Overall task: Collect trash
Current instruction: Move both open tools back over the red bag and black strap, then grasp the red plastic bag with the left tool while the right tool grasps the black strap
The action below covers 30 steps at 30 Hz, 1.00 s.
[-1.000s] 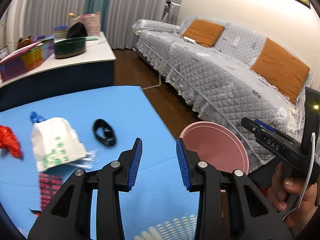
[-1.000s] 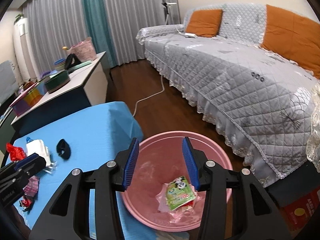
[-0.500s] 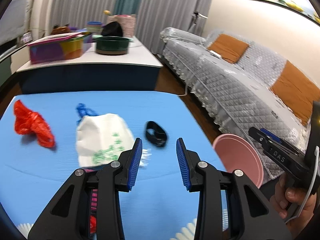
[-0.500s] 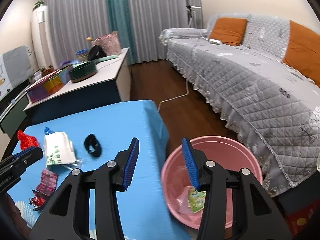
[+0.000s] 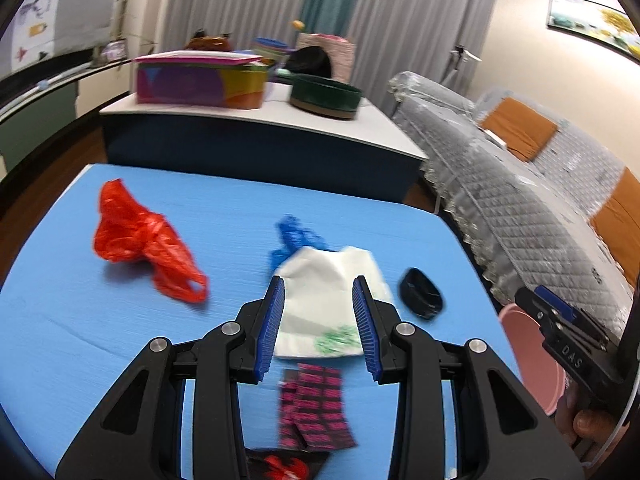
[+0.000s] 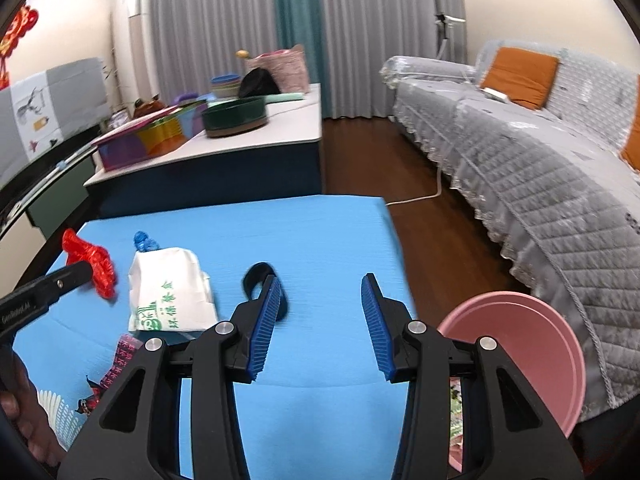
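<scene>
Trash lies on a blue table (image 5: 240, 208): a red plastic bag (image 5: 140, 240), a white paper bag with green print (image 5: 328, 304), a blue crumpled piece (image 5: 294, 236), a black band (image 5: 420, 298) and a pink-patterned wrapper (image 5: 316, 408). My left gripper (image 5: 319, 324) is open and empty, above the white bag. My right gripper (image 6: 320, 320) is open and empty over the table's right part, next to the black band (image 6: 264, 280). The pink basin (image 6: 528, 344) sits low at the right, holding wrappers (image 6: 456, 420).
A low white-topped cabinet (image 6: 248, 140) behind the table carries a coloured box (image 5: 200, 80) and a dark green bowl (image 5: 324, 96). A grey quilted sofa (image 6: 540, 168) with orange cushions runs along the right. A white cable (image 6: 420, 196) lies on the wood floor.
Both grippers swung left, away from the pink basin and over the table. The left one now faces the white bag; the right one has left the basin and faces the black band.
</scene>
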Motion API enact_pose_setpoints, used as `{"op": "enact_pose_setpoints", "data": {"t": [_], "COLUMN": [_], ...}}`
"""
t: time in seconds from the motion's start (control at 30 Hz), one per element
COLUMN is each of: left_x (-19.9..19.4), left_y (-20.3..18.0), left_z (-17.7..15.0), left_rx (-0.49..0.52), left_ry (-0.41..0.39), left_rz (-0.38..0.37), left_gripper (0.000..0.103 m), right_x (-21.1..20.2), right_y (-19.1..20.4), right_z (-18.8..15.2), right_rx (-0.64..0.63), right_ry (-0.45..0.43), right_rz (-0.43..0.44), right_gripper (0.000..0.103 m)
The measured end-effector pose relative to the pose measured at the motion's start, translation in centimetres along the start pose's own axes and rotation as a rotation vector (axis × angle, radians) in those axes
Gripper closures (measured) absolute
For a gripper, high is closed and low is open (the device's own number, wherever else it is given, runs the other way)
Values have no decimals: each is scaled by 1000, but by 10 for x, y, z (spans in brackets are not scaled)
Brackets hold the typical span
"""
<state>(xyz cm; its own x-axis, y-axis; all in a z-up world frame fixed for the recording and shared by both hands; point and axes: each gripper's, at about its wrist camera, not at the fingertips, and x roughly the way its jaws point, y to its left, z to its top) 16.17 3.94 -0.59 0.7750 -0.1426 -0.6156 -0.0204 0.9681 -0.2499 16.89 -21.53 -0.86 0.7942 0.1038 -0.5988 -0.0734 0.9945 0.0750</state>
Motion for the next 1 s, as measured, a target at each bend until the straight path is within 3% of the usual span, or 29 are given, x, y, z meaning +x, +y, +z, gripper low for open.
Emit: {"op": "enact_pose_setpoints", "data": {"t": [0.4, 0.53, 0.73, 1.0], "left_x": [31, 48, 70, 89], "left_y": [62, 80, 93, 103], "left_z": [7, 8, 6, 7], "left_rx": [-171, -220, -270, -301], "left_ry": [32, 51, 95, 121], "left_rz": [142, 190, 225, 254], "left_gripper": [65, 59, 52, 51], "right_x": [52, 69, 88, 106], "right_y": [28, 29, 30, 35], "right_z": [-6, -9, -9, -13], "right_rx": [-46, -43, -47, -84], "right_ry": [77, 104, 142, 187], "right_rz": [46, 55, 78, 85], "right_gripper": [58, 56, 52, 50]}}
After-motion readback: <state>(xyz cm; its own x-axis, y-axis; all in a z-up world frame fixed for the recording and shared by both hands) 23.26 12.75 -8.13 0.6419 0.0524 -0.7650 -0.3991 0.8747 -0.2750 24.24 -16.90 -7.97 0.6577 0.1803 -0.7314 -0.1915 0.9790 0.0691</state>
